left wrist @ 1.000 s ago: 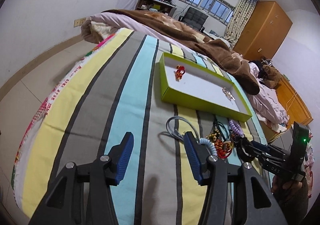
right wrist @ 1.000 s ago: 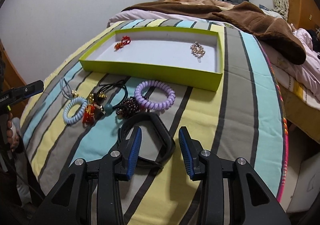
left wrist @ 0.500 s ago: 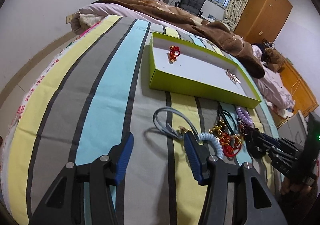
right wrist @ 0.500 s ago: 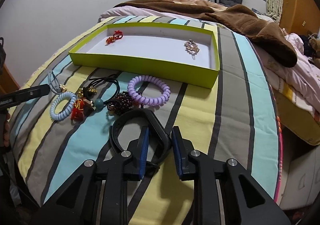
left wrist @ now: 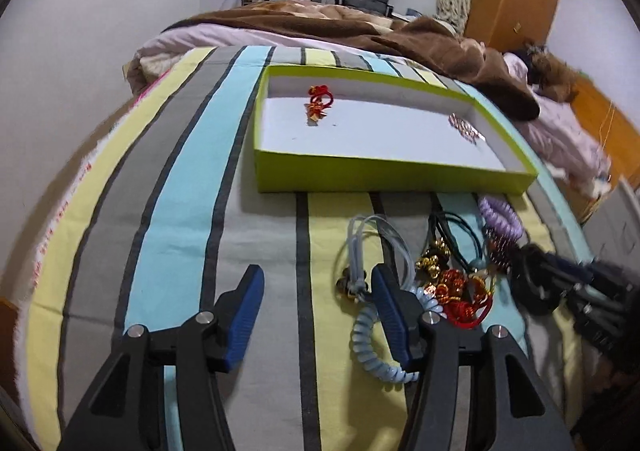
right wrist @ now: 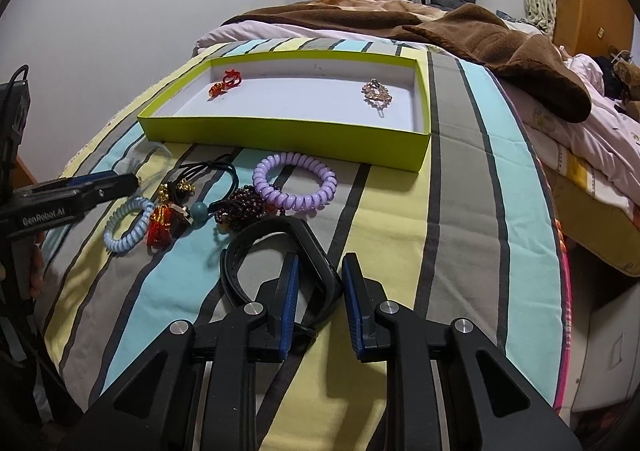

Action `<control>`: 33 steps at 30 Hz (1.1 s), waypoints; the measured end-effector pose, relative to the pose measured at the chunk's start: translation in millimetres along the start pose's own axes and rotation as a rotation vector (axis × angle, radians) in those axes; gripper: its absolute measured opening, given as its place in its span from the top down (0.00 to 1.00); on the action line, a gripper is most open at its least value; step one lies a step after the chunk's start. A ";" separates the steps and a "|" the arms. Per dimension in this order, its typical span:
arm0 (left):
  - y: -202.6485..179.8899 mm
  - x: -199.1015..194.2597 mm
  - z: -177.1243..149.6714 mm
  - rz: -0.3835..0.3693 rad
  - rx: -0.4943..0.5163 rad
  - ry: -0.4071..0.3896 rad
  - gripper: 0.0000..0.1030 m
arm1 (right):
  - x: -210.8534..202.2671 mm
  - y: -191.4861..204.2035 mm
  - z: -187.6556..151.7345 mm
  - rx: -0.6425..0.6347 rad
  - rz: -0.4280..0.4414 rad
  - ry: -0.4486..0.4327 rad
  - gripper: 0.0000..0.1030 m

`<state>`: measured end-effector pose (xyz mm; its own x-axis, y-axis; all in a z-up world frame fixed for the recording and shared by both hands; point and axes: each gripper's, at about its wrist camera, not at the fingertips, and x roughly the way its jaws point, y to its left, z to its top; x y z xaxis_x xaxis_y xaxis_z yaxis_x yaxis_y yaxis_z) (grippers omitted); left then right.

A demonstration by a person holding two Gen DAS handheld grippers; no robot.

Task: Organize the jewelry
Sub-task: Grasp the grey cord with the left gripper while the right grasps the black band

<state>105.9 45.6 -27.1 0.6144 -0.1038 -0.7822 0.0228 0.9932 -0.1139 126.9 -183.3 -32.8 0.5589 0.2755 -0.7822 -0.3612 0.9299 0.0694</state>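
A: Report the right gripper [right wrist: 318, 283] and the item at its jaws.

B: The jaws stand narrow, having just been closing; the black band [right wrist: 276, 251] lies on the striped bedspread [right wrist: 460, 219] with its right-hand edge between the two blue pads; whether the pads press on it cannot be told, since a thin gap shows on the right side; the rest of the band loops out to the left of the jaws.

A: And the left gripper [left wrist: 316, 291]?

B: Jaws wide, having just been opening; only bare bedspread lies between them; the pale blue coil tie [left wrist: 376, 347] lies at and under the right finger [left wrist: 390, 311], not between the pads; the grey cord loop [left wrist: 372, 247] lies just beyond that fingertip.

A: Location of the remaining items?

B: A cluster lies right of the left gripper, near the tray; it holds a red ornament [right wrist: 160, 227], black cords with gold beads [right wrist: 200, 175], a teal bead [right wrist: 198, 211], a dark bead bunch [right wrist: 240, 209] and a purple coil tie [right wrist: 294, 181].

A: Tray contents?

B: The green tray [right wrist: 288, 135] lies farther up the bed; a small red piece [right wrist: 226, 83] lies at its far left; a gold hair clip [right wrist: 376, 93] lies at its right.
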 end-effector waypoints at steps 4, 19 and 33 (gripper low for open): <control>-3.2 0.0 -0.4 0.003 0.014 0.003 0.44 | -0.3 -0.6 -0.5 0.006 0.003 -0.002 0.78; -17.0 -2.6 -3.5 -0.050 0.049 0.015 0.82 | -0.9 -0.8 -1.3 0.014 0.003 -0.007 0.78; -4.5 -7.8 -2.0 -0.072 0.001 -0.002 0.90 | -5.4 -0.1 -3.4 0.025 0.001 -0.023 0.80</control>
<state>99.4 41.8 -21.7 0.6128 -0.1751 -0.7706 0.0681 0.9832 -0.1692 121.4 -185.7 -30.7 0.5759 0.2821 -0.7674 -0.3436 0.9352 0.0859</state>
